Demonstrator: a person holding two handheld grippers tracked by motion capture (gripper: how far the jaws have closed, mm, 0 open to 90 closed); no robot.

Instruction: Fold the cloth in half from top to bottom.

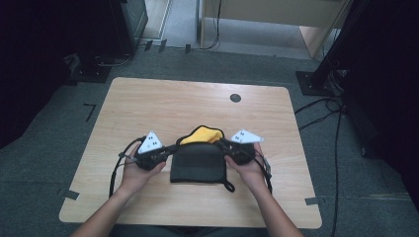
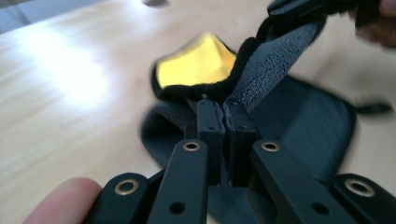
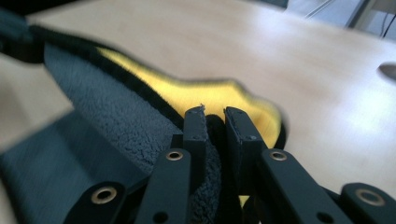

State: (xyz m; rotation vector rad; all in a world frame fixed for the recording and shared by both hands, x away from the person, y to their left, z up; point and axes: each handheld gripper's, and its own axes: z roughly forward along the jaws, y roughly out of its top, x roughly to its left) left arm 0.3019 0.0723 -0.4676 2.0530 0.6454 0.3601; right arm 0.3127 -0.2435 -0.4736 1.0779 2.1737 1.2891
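Note:
A fleece cloth, grey on one side and yellow on the other with a black hem, is held up between both grippers near the table's front middle. Under it lies a flat dark pouch with a cord loop. My left gripper is shut on the cloth's hem; in the left gripper view the jaws meet at the black edge, below the yellow side. My right gripper pinches the opposite hem; in the right gripper view grey fleece passes between its jaws.
The wooden table has a round cable hole near its far edge. Grey carpet surrounds it, with dark stands and cables at the right and the left. Gripper cables trail by both wrists.

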